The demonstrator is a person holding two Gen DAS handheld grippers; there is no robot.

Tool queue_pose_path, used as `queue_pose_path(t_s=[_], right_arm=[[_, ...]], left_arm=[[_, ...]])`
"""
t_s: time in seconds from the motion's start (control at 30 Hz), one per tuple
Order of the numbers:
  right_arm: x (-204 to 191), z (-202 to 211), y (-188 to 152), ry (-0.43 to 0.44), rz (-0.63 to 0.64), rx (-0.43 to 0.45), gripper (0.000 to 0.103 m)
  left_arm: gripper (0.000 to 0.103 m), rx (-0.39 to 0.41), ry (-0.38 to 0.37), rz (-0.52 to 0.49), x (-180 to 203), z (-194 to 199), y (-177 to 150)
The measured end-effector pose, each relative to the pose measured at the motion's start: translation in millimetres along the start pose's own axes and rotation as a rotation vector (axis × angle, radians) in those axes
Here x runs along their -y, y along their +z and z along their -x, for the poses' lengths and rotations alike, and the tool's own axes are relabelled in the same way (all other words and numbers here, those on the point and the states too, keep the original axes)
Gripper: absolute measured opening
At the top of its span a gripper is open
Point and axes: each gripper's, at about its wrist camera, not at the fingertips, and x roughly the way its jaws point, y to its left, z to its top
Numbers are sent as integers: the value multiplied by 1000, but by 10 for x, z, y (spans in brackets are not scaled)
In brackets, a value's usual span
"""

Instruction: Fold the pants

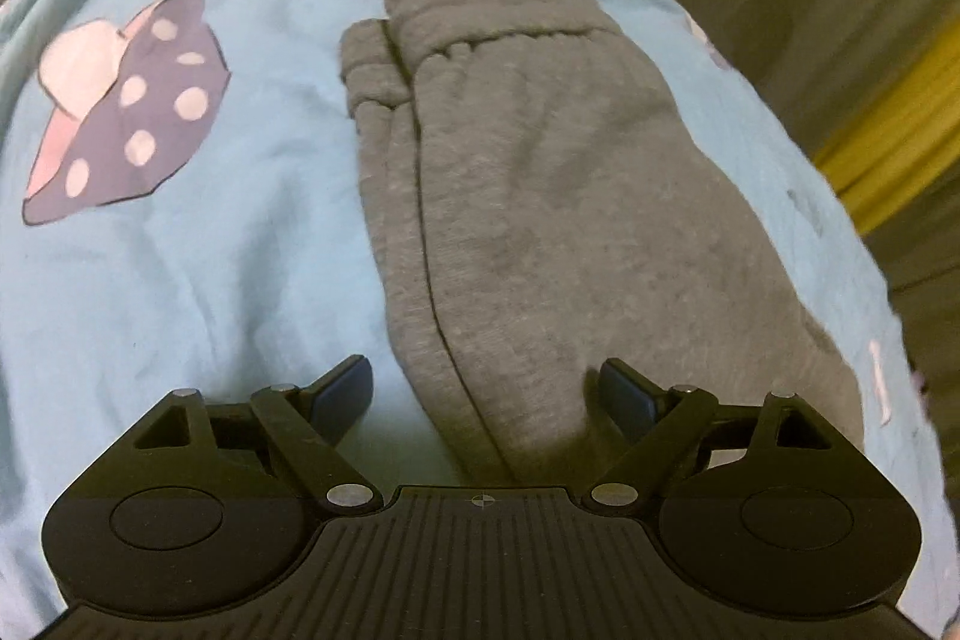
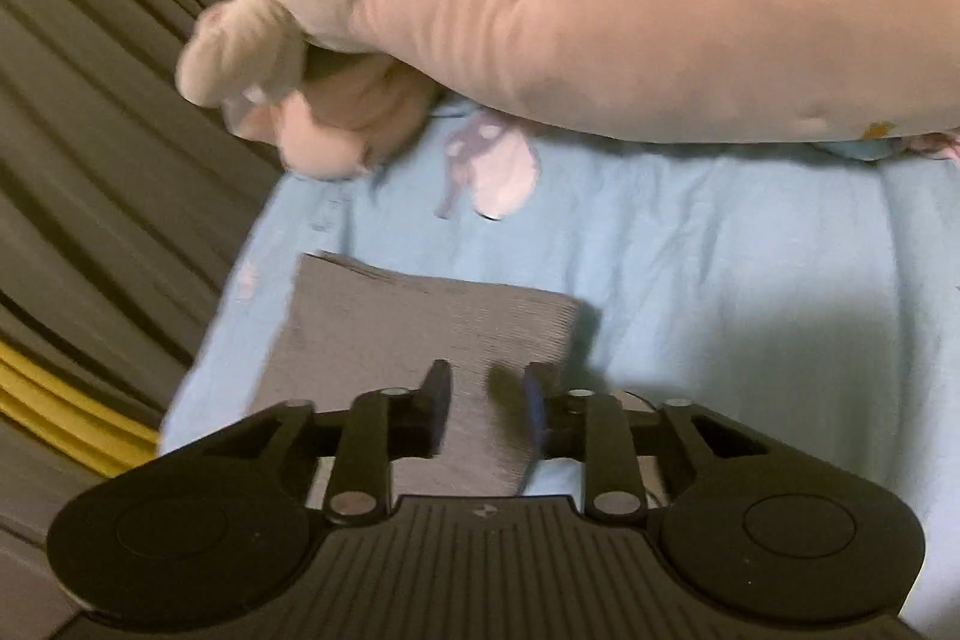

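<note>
The grey pants (image 1: 540, 196) lie folded lengthwise on the blue sheet (image 1: 198, 292) just ahead of the released left gripper (image 1: 486, 394), while the right gripper (image 2: 486, 409), half-spread, straddles their edge, so next, I judge, a crosswise fold

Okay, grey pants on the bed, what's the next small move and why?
Probably lower the open left gripper onto the near edge of the pants and close. They lie lengthwise, legs stacked, while the right gripper straddles the other end.

Left tool (image 1: 486, 391) spread wide; right tool (image 2: 487, 409) partly parted
</note>
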Motion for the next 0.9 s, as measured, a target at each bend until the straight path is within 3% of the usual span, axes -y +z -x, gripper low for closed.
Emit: queue_pose_path(t_s=[0.03, 0.27, 0.43, 0.5, 0.53, 0.8, 0.9], right_arm=[[34, -21, 22, 8, -23, -10, 42], [198, -200, -69, 75, -86, -137, 39], [208, -223, -69, 99, -95, -136, 38], [191, -173, -59, 112, -62, -102, 21], [172, -156, -53, 111, -41, -87, 5], [162, -299, 0, 141, -48, -112, 9], [124, -359, 42, 115, -32, -137, 9]], left_arm=[[89, 0, 5, -8, 8, -14, 1], [89, 15, 32, -138, 216, 0, -72], [89, 4, 45, -142, 232, -14, -74], [89, 0, 47, -128, 234, -47, -55], [89, -1, 47, -123, 221, -54, -55], [90, -7, 61, -129, 245, -61, -70], [90, -8, 67, -135, 263, -68, -78]])
